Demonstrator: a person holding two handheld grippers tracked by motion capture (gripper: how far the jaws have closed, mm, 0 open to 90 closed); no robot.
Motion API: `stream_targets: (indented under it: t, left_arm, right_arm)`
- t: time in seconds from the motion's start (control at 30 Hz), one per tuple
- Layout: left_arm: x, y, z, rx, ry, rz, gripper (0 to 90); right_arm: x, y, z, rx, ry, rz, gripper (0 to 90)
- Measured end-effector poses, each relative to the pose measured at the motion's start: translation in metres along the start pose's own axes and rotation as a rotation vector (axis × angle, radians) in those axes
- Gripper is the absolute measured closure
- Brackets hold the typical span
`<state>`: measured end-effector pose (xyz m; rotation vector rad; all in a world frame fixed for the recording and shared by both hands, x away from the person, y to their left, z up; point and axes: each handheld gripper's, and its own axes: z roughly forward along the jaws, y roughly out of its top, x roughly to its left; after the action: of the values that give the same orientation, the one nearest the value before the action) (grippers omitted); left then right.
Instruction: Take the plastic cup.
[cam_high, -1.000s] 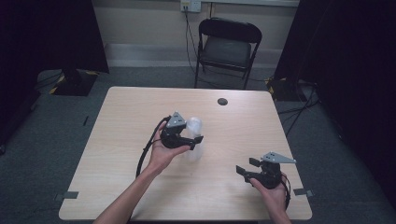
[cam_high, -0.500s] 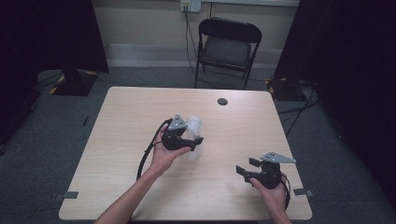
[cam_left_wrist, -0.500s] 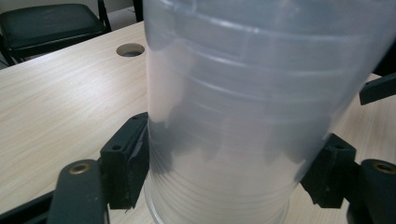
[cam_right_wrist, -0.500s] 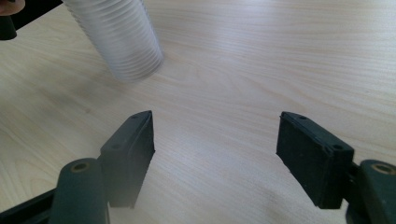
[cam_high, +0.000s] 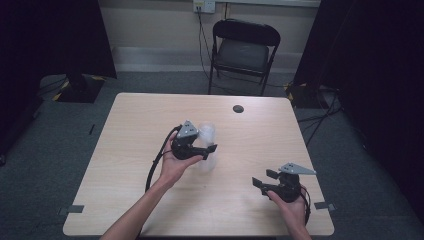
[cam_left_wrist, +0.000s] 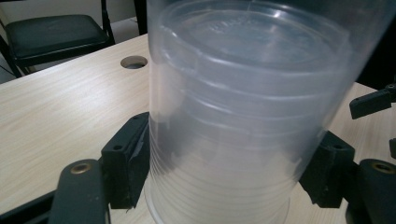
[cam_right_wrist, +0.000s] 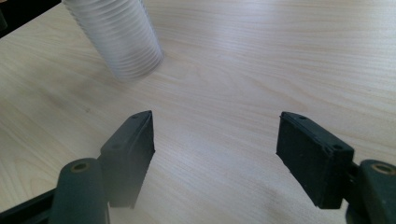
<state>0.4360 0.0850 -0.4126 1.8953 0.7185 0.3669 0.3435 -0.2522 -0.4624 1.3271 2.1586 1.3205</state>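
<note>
A stack of clear plastic cups (cam_high: 207, 145) stands upright on the pale wooden table (cam_high: 125, 150), near its middle. My left gripper (cam_high: 204, 149) is shut on the stack, one black jaw pressed against each side of it. Close up, the stack of cups (cam_left_wrist: 243, 93) rises between the left gripper's (cam_left_wrist: 233, 154) jaws. My right gripper (cam_high: 263, 178) hovers open near the table's front right corner, nothing between its jaws. From the right gripper (cam_right_wrist: 215, 135) the ribbed cup stack (cam_right_wrist: 119, 37) shows some way ahead at upper left.
A round dark hole (cam_high: 238, 108) sits in the table's far side, right of centre. A black folding chair (cam_high: 243, 50) stands beyond the far edge. Dark curtains flank the room. The left gripper's cable (cam_high: 152, 167) trails beside the forearm.
</note>
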Motion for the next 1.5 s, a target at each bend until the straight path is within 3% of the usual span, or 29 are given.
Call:
stream_targets:
  t: [0.7,0.87,1.07,1.13,1.37,1.5]
  left_arm:
    - [-0.006,0.016,-0.015,-0.074,0.005,-0.024,28.9]
    - [-0.004,0.020,-0.017,-0.093,0.007,-0.052,29.1]
    - [-0.009,0.026,-0.017,-0.090,0.003,-0.029,29.2]
    - [-0.008,0.029,-0.019,-0.109,0.004,-0.046,29.2]
    - [-0.006,0.040,-0.025,-0.137,-0.003,-0.049,29.3]
    - [-0.008,0.042,-0.026,-0.130,-0.003,-0.050,29.5]
  right_arm:
    - [0.000,0.000,0.001,0.007,-0.001,0.001,27.8]
    - [-0.001,0.000,0.002,0.009,-0.004,0.003,28.1]
    - [0.000,0.000,0.002,0.008,-0.004,0.002,28.1]
    - [0.000,0.000,0.002,0.010,-0.005,0.003,28.1]
    - [0.000,0.000,0.003,0.010,-0.002,0.004,28.1]
    - [0.000,0.000,0.002,0.010,-0.006,0.001,28.0]
